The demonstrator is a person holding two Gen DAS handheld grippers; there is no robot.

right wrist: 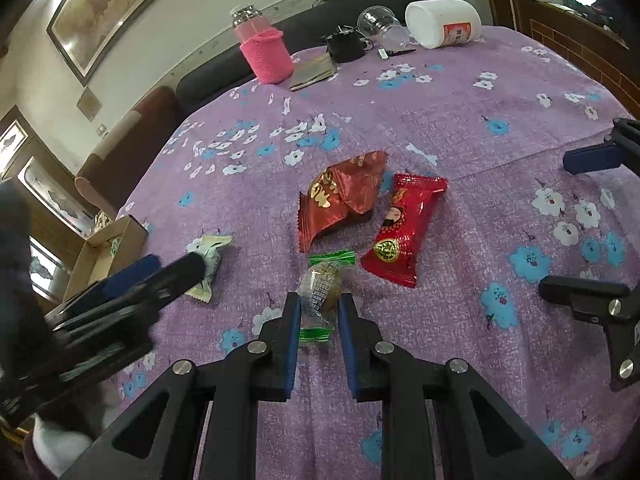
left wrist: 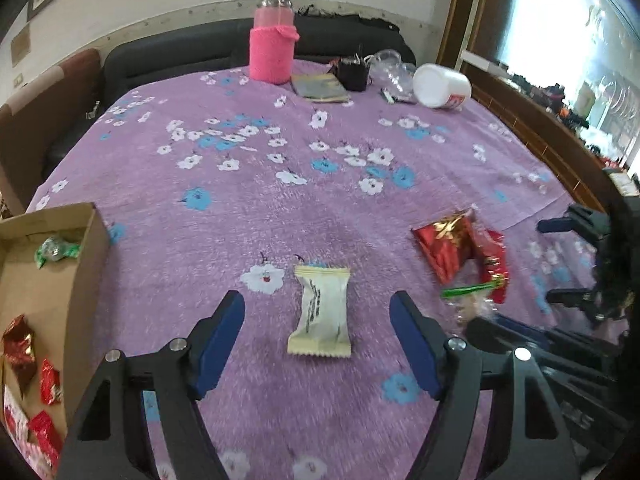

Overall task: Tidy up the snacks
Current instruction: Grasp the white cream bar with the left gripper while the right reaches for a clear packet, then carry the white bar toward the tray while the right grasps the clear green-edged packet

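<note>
My left gripper is open over the purple flowered cloth. A cream snack packet lies flat between its blue pads, touching neither. My right gripper is shut on a clear candy with green twisted ends, low over the cloth. Just beyond it lie a dark red foil packet and a bright red packet. An open cardboard box at the left edge holds a green candy and several red snacks. In the right wrist view my left gripper partly hides the cream packet.
At the table's far side stand a pink-sleeved bottle, a black holder, a booklet, a clear cup and a white jar on its side. A black and blue clamp-like device sits at the right.
</note>
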